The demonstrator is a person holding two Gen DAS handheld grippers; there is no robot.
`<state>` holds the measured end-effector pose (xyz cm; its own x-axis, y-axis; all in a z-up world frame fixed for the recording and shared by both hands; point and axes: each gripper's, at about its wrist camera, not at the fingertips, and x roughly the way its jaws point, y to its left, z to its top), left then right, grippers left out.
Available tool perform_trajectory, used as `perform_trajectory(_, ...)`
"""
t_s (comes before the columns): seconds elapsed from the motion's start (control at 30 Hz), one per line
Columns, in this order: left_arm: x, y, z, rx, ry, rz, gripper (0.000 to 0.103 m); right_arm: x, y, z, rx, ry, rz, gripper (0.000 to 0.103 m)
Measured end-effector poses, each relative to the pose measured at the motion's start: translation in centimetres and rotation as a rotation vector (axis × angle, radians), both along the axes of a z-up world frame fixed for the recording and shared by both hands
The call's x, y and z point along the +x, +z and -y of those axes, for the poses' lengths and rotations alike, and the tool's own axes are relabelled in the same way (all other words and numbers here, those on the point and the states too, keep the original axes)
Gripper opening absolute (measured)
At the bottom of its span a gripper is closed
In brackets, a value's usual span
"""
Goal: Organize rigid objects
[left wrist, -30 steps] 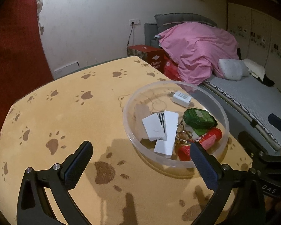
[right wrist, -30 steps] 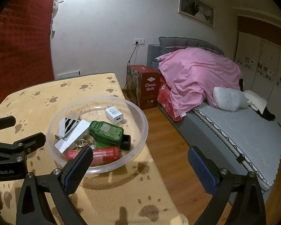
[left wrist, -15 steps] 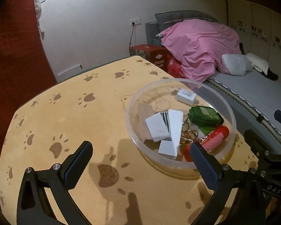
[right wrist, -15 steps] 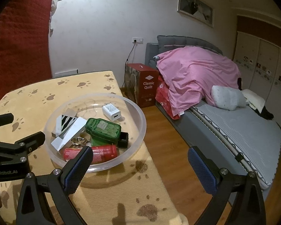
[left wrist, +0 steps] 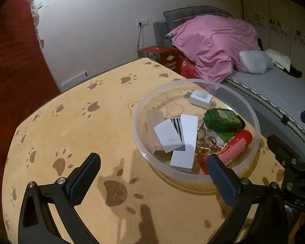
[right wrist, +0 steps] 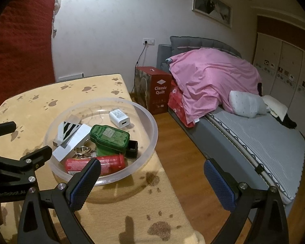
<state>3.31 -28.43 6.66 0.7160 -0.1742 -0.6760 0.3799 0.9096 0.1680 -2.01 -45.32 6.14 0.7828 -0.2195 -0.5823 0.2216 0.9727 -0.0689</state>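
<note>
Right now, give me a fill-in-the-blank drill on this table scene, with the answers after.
1. Every small item lies inside the clear ____, whose rim is see-through.
2. The tin beside the white charger is ____ in colour.
3. The red tube lies at the edge nearest the ____ gripper.
4. The left gripper and the right one both stand ____, holding nothing.

Answers: bowl; green; right; open

Left gripper (left wrist: 152, 174) and right gripper (right wrist: 152, 174) gape (both empty).
</note>
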Motion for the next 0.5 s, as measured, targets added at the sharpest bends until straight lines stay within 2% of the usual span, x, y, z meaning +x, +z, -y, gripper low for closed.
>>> perform_trajectory(0.4,0.09,-0.36,0.40,0.013,-0.009,0.002,0.103,-0.01,-0.15,0.06,0.000,-0.001,-0.004,0.103)
perform_trajectory(0.5,-0.09,-0.33,0.55,0.024,-0.009,0.028,0.103,-0.07,-0.53,0.19,0.001,-0.003,-0.007,0.103)
